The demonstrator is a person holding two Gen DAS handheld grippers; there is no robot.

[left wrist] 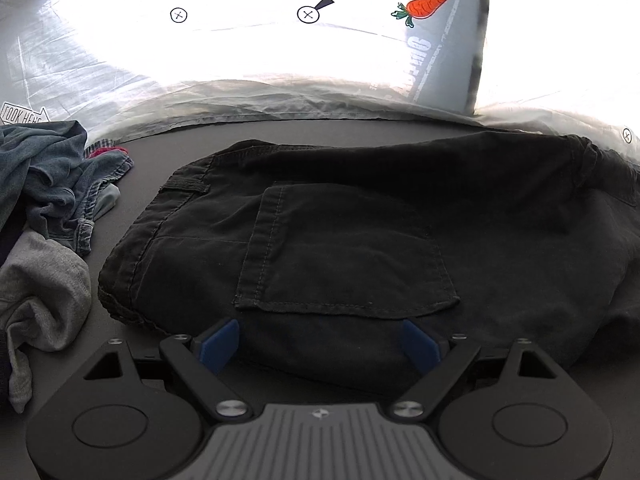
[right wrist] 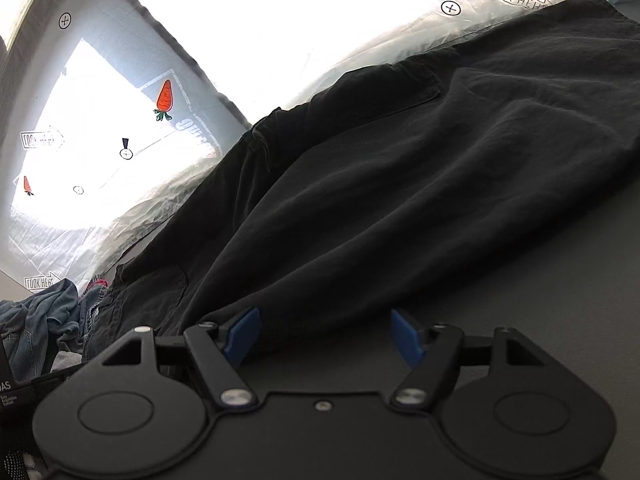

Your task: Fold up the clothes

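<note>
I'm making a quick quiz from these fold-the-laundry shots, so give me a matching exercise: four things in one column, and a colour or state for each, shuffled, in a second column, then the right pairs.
Things:
1. trousers
2. left claw
3. carrot print
4. jeans

Descriptions:
A. orange with green leaves
B. black, spread flat on the table
C. blue, crumpled in a heap
D. open, holding nothing

Pairs: 1-B, 2-D, 3-A, 4-C
</note>
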